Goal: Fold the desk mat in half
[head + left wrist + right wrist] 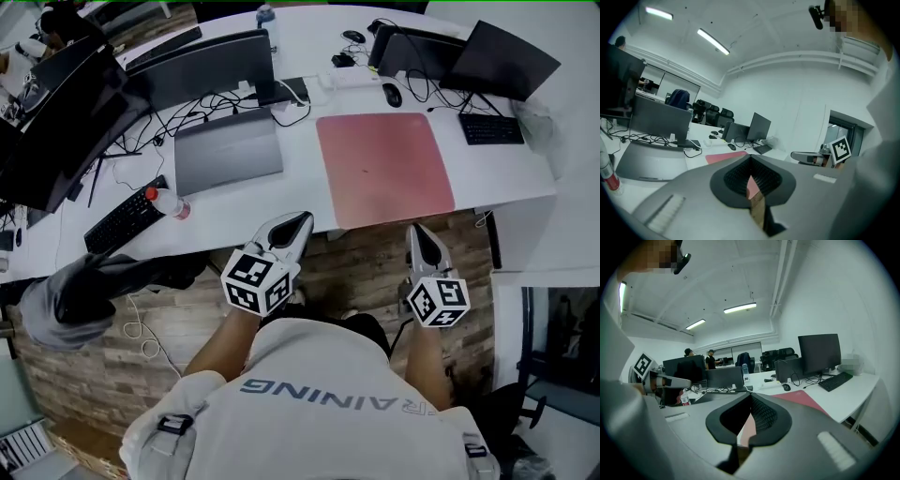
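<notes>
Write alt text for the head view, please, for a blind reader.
A pink mat lies flat on a white desk; near its front edge a person holds the left gripper and right gripper, both shut and empty. Monitors, keyboards and a bottle share the desk.

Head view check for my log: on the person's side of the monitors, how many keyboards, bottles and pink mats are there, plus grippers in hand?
Keyboards: 2, the left keyboard and the right keyboard
Bottles: 1, the red-capped bottle
Pink mats: 1, the pink desk mat
Grippers: 2, the left gripper and the right gripper
Total: 6
</notes>
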A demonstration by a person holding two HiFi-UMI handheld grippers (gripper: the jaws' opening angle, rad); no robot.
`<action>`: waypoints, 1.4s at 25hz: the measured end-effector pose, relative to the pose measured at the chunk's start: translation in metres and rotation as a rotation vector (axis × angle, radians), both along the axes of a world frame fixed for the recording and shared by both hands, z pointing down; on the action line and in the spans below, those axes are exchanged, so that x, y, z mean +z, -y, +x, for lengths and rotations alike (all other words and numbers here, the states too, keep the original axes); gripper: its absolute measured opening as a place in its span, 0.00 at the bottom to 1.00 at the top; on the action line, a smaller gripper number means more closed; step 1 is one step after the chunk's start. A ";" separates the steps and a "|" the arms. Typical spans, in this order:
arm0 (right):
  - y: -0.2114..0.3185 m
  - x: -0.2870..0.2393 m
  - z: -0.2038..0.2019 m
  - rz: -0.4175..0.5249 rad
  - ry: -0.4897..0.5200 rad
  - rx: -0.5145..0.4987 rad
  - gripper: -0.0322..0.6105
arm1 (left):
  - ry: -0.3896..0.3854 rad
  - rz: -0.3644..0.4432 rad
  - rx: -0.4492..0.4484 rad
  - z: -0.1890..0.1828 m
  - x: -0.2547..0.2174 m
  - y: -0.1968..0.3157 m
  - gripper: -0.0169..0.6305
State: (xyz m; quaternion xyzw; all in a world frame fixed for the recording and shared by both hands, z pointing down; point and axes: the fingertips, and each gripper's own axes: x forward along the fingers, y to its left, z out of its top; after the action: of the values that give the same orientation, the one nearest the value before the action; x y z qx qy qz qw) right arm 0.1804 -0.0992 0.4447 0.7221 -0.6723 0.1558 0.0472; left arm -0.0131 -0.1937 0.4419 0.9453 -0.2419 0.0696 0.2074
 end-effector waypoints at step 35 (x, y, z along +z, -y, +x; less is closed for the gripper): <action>0.116 0.084 0.016 -0.215 -0.171 -0.603 0.23 | 0.077 -0.077 -0.471 0.008 0.030 0.007 0.03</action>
State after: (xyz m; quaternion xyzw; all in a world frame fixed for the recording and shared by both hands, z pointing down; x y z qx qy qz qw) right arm 0.1965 -0.2152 0.5282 0.4920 -0.8290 0.1439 0.2235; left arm -0.0046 -0.2012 0.4721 0.8509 -0.4605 0.0648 0.2444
